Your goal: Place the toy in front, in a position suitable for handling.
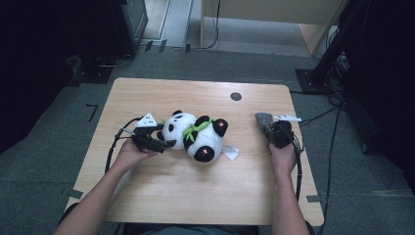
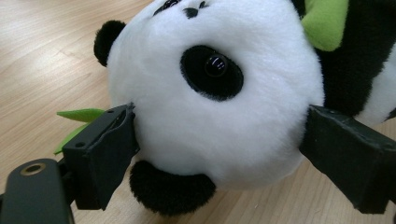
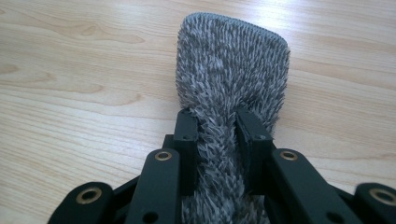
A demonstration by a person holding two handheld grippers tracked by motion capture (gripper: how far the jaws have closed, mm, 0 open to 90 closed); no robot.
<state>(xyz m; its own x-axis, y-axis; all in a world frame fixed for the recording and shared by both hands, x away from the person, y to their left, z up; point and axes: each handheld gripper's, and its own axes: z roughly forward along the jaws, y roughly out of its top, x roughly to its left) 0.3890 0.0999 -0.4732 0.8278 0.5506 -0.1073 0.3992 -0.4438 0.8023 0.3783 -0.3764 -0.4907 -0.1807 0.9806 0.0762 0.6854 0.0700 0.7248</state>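
Wooden table [image 1: 161,196] carries a plush panda [image 1: 195,134] lying on its side near the middle. Left gripper [image 1: 164,139] has its jaws spread wide, one on each side of the panda's head and touching the fur. Well apart, near the table's right edge, right gripper [image 1: 271,129] is clenched on a grey fuzzy cloth [image 3: 231,70].

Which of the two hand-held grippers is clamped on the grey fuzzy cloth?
The right hand-held gripper: its jaws pinch the grey cloth. The left hand-held gripper stands wide around the panda's head.
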